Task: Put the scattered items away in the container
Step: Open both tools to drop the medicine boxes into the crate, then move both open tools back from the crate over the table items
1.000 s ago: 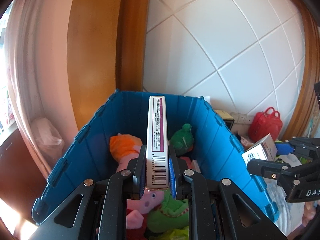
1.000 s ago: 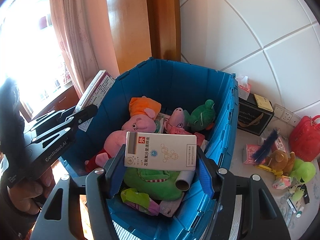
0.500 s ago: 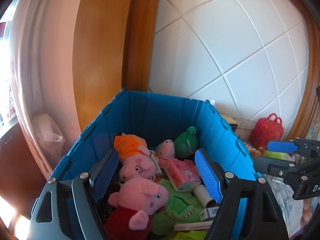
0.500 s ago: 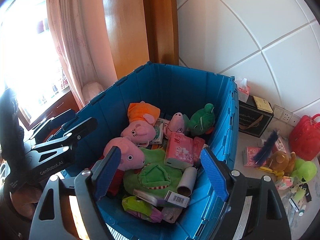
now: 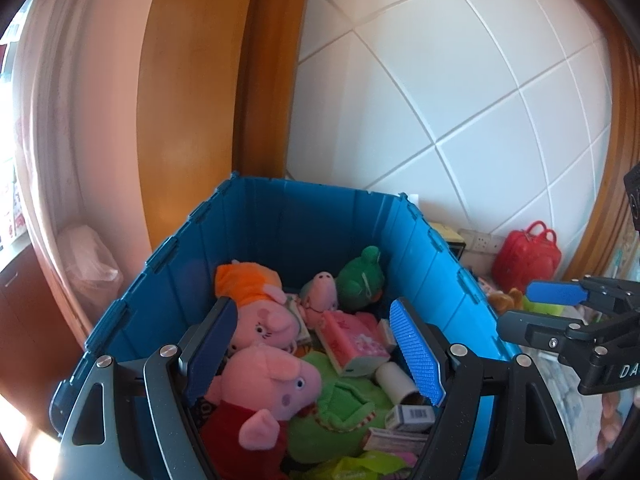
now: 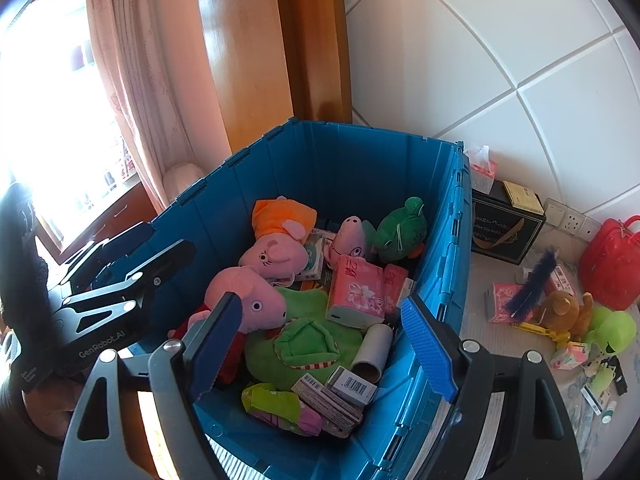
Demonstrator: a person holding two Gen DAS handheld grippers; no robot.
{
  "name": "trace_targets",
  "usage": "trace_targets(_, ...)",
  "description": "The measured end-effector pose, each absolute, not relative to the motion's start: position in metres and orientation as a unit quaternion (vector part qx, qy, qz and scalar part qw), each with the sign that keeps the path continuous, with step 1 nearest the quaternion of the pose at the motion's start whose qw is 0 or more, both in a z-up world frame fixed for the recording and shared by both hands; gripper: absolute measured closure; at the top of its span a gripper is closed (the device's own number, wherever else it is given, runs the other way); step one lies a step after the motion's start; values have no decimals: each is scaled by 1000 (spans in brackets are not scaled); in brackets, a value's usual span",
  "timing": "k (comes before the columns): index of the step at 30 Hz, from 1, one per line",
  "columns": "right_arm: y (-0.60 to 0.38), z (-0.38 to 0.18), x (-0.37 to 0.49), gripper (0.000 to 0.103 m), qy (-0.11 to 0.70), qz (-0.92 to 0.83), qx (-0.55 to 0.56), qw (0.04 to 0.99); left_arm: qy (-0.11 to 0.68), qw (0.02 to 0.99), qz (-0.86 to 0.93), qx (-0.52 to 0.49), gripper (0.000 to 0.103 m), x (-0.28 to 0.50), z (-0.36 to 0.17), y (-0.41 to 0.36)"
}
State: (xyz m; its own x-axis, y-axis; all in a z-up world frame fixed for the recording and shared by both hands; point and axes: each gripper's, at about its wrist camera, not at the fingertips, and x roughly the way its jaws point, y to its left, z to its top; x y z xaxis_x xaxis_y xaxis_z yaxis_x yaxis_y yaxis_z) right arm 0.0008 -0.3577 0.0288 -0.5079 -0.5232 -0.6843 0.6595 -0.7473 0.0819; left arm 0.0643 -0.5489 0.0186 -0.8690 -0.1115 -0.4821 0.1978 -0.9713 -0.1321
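**Both hand-held grippers hovering empty above the filled container**

Nearest the lens, the left hand-held gripper [image 5: 316,356] is hanging over the blue container [image 6: 452,264] with its jaws spread wide and nothing between them; the right hand-held gripper [image 6: 320,348] is doing likewise, jaws apart, presumably having nothing left to release; just beneath, small cartons [image 6: 352,386] are lying flat beside a cardboard tube [image 6: 374,348] on the plush pile; farther in, a pink tissue pack [image 6: 356,292] is leaning against the toys; beyond the container wall, scattered items, among them a brown plush [image 6: 564,312] and a red case [image 6: 612,268], are waiting on the table [image 6: 492,344], likely the next targets.
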Motion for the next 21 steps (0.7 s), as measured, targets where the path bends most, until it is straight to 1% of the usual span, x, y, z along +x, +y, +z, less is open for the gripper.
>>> trace_targets(3, -350, 28, 2, 21, 90, -862, 359, 346, 91, 81, -962, 244, 24, 65, 19, -542)
trace_targets(5, -342, 28, 2, 18, 86, -862, 359, 348, 91, 79, -962, 244, 23, 65, 21, -536)
trace_targets(6, -338, 29, 3, 12, 84, -863, 357, 348, 90, 76, -963, 244, 23, 64, 21, -532)
trace_targets(7, -332, 29, 3, 3, 82, -864, 355, 348, 88, 73, -963, 244, 23, 63, 22, -527)
trace_targets(8, -325, 29, 3, 0, 78, -865, 353, 348, 86, 71, -964, 243, 23, 63, 23, -520)
trace_targets(15, -255, 29, -5, 0, 46, -879, 347, 325, 56, 39, -967, 245, 23, 51, 31, -452)
trace_targets(21, -155, 20, -20, 0, 18, -891, 356, 282, 30, -8, -967, 254, 23, 26, 33, -352)
